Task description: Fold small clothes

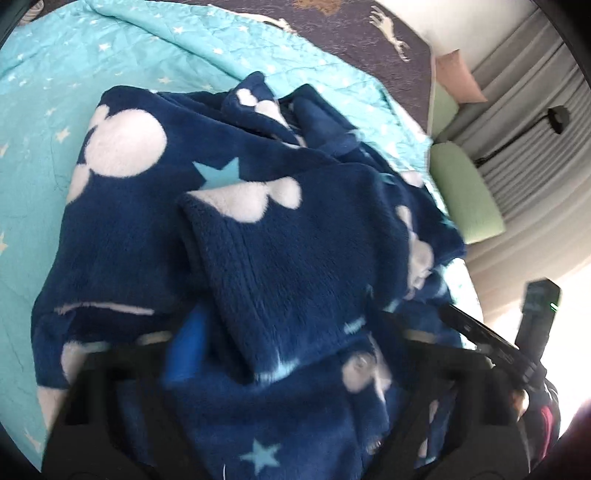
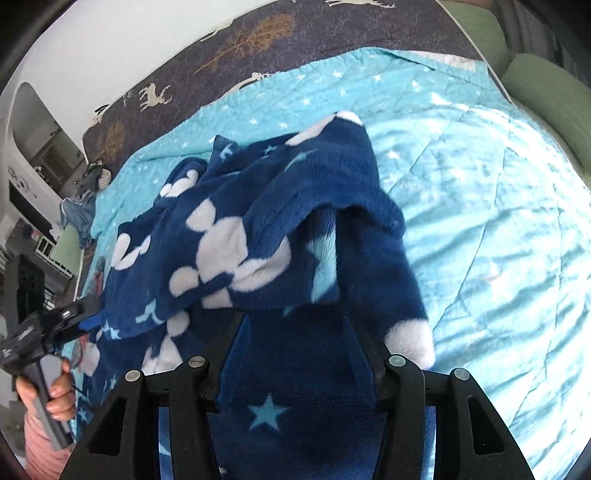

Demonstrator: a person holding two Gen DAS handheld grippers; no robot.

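From the left wrist view, the navy fleece garment [image 1: 236, 236], printed with white mouse-head shapes and pale blue stars, lies crumpled on the turquoise star-print quilt [image 1: 55, 92] that covers the bed. A folded flap of it lies on top in the middle of the heap, and the fabric runs down between the fingers of the left tool [image 1: 280, 354], covering most of both. A blue pad [image 1: 194, 332] shows beside the cloth on the left, but whether the pads press on the fabric I cannot tell. At the lower right the right tool [image 1: 476, 328] reaches to the garment's edge. Beyond the quilt are a dark bedspread with deer figures [image 1: 351, 26], two green cushions [image 1: 465, 192], a pink cushion [image 1: 461, 77] and grey curtains [image 1: 528, 129]. From the right wrist view, the garment [image 2: 258, 229] rises as a humped fold over the right tool [image 2: 295, 325], hiding the fingertips; the fingers stand partly apart with fleece lying between them, and the pads do not visibly clamp it. The quilt [image 2: 480, 203] spreads bare to the right. At the left edge a hand [image 2: 55, 395] grips the handle of the left tool [image 2: 79, 314], whose tip meets the garment's left border. Behind are the deer bedspread [image 2: 258, 44], a heap of blue clothes [image 2: 79, 210] and a green cushion [image 2: 546, 96].
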